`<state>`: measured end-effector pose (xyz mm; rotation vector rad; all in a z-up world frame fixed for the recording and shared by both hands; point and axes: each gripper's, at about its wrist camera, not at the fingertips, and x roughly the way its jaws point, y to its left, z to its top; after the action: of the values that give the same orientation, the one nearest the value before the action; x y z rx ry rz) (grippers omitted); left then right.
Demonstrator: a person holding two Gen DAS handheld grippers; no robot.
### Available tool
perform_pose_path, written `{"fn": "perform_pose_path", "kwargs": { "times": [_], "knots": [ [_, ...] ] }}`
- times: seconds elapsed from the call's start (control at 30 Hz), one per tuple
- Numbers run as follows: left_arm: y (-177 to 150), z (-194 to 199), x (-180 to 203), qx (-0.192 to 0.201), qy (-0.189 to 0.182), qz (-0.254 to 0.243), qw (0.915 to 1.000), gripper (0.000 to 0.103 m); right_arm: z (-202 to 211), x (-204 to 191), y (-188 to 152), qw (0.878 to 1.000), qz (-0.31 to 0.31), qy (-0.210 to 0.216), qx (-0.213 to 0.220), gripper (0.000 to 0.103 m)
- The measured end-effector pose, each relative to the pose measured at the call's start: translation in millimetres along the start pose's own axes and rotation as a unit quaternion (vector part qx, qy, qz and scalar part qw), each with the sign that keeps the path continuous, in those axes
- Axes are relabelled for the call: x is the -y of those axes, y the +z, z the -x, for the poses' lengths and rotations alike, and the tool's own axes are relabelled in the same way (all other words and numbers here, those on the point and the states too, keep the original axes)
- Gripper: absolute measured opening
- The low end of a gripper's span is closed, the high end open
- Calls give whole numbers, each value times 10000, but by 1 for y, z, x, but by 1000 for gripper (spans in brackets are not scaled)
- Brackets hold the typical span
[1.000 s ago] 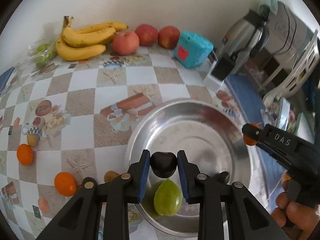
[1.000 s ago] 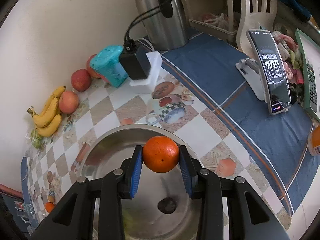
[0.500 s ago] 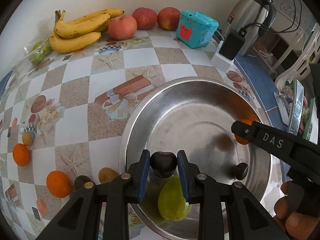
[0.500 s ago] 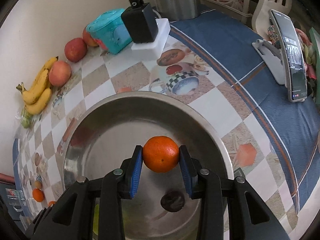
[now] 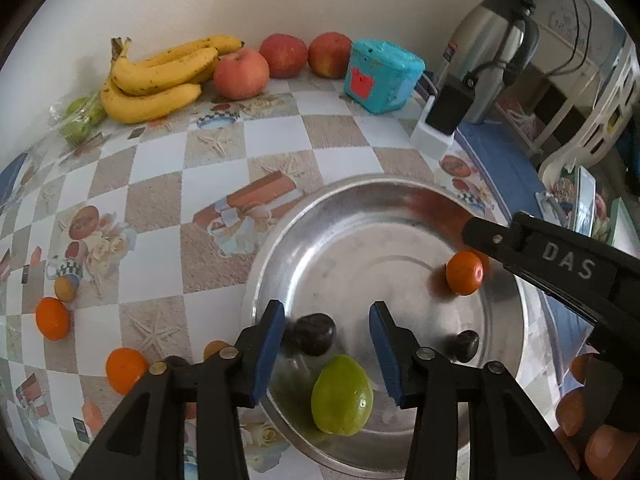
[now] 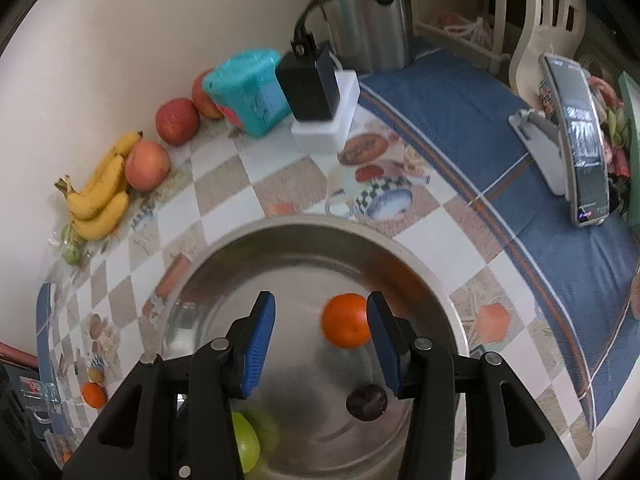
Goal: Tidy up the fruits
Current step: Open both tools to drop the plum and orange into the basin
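Since the earlier frames both grippers have released their loads: the left gripper [image 5: 327, 342] jaws have just been opening, and the dark plum [image 5: 314, 334] that sat clamped between the pads now lies loose between them, close to the left pad; the right gripper [image 6: 321, 336] jaws have likewise just been opening, and the orange [image 6: 346, 321] sits free near the right pad, slightly blurred, so it is probably dropping or rolling. Both tools point steeply down over the metal bowl [image 5: 400, 188], which suits a release straight into it rather than onto the table. The bowl holds, nearest the left camera, a green fruit [image 5: 342, 395], then the plum, a second dark plum [image 5: 463, 345] and the orange toward the far right wall. Outside the bowl, two small oranges [image 5: 125, 370] remain on the checked tablecloth [image 5: 208, 184] at the left and are judged still to be collected. Farther back against the wall lie the bananas [image 5: 160, 76] and the apples [image 5: 241, 74], beside a teal box [image 5: 382, 76] and a steel kettle [image 5: 492, 48].
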<state>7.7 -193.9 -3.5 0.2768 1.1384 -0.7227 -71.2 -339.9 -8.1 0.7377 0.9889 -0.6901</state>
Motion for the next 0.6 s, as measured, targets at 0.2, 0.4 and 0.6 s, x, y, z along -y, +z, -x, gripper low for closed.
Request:
{"fn": "perform_pose_path", "kwargs": {
  "times": [0.2,0.4,0.6],
  "knots": [
    [6,14,-19,156,140,223,9995,55,11,-3,3,9999,12,56,126,49],
    [9,27,-55,262,314,707,9967,57,10,-3,0,10000,37,80,41,49],
    [8,40,-99,383,528,1272,9897,59,9,-13,-7,9995,132,269,-62,49]
  ]
}}
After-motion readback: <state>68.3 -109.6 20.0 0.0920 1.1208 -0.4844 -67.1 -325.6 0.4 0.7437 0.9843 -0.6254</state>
